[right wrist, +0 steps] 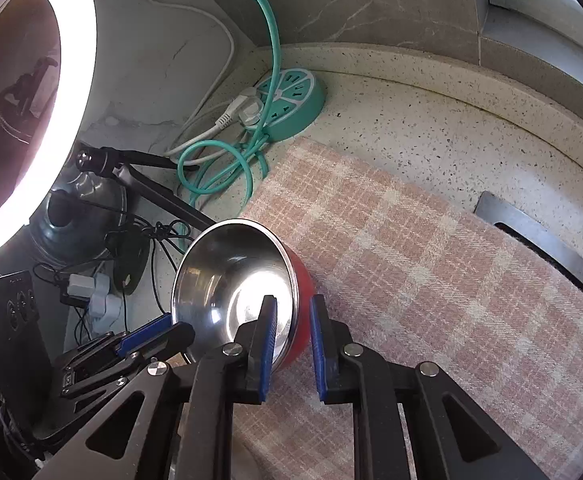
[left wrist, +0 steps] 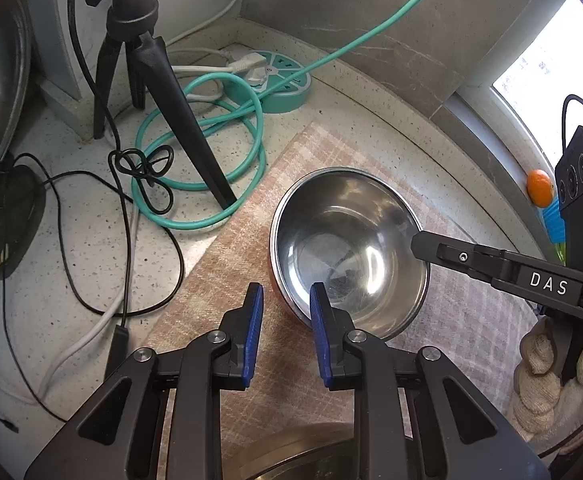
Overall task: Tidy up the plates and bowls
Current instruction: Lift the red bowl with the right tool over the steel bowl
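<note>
A steel bowl (left wrist: 347, 252) with a red outside sits on a pink plaid cloth (left wrist: 251, 256). My left gripper (left wrist: 286, 300) is open, its jaws straddling the bowl's near rim. My right gripper (right wrist: 293, 312) is open too, its jaws on either side of the bowl's (right wrist: 231, 280) right rim and red wall, not closed on it. The right gripper reaches in from the right in the left wrist view, where its tip (left wrist: 421, 246) is over the bowl's rim. The left gripper's blue pad (right wrist: 147, 334) shows at the bowl's left side in the right wrist view.
A black tripod (left wrist: 147, 80), a teal cable coil (left wrist: 211, 148) and a round teal power strip (left wrist: 275, 80) crowd the back left corner. Black wires (left wrist: 91, 220) lie left of the cloth. A bright ring light (right wrist: 63, 92) stands at left. Another metal rim (left wrist: 299, 456) shows under the left gripper.
</note>
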